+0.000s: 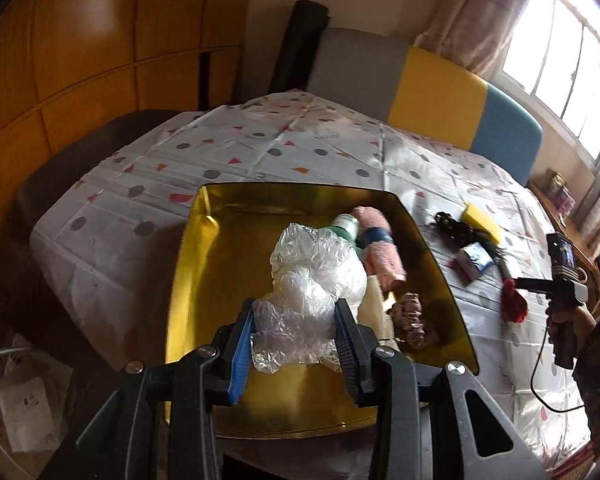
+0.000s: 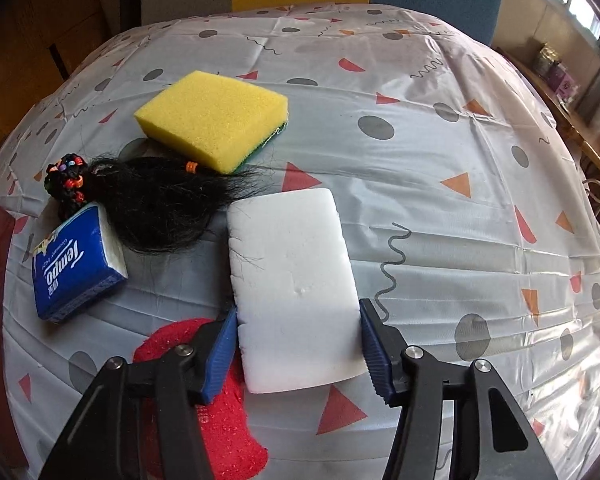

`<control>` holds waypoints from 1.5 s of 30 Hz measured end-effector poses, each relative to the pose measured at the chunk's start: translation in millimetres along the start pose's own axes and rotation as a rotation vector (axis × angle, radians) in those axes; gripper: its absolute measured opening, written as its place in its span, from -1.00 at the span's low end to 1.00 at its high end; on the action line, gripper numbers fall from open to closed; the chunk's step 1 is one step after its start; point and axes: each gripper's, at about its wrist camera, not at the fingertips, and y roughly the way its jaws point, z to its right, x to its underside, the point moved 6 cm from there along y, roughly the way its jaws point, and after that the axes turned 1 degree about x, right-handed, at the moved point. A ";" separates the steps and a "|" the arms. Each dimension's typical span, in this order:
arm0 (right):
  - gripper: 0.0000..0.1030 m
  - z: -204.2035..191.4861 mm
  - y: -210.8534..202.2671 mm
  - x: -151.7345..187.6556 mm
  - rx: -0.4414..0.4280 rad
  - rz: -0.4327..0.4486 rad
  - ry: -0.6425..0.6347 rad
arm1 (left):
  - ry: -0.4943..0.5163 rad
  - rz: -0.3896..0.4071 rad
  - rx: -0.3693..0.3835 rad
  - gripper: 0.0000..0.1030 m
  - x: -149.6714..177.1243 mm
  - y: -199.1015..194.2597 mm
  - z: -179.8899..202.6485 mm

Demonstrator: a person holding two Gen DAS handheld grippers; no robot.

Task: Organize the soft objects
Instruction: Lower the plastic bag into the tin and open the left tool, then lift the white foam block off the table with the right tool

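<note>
My left gripper (image 1: pixel 294 322) is shut on a crumpled clear plastic bag (image 1: pixel 312 276) and holds it over the gold tray (image 1: pixel 204 280). In the tray lie a pink rolled towel (image 1: pixel 380 248), a green and white item (image 1: pixel 346 226) and a patterned scrunchie (image 1: pixel 410 318). My right gripper (image 2: pixel 298 322) is shut on a white foam sponge (image 2: pixel 294 280), held just above the tablecloth. A yellow sponge (image 2: pixel 214 116), a black hairpiece with beads (image 2: pixel 156 200), a blue Tempo tissue pack (image 2: pixel 76 264) and a red cloth (image 2: pixel 224 420) lie on the table.
The table has a white cloth (image 2: pixel 440 160) with coloured shapes. A chair back in grey, yellow and blue (image 1: pixel 420 96) stands behind it. The person's right hand with the other gripper (image 1: pixel 564 280) shows at the right of the left wrist view.
</note>
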 end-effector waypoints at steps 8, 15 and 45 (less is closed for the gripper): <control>0.13 -4.7 1.4 0.8 0.008 -0.008 -0.055 | -0.077 -0.053 -0.022 -0.28 -14.3 22.7 -25.7; 0.13 -7.3 -1.4 5.2 0.007 0.011 -0.066 | -0.098 -0.095 -0.035 -0.28 -42.6 68.8 -29.7; 0.12 -9.3 -3.5 11.7 0.064 0.075 -0.095 | 0.016 0.110 -0.195 0.15 -24.1 -1.7 0.2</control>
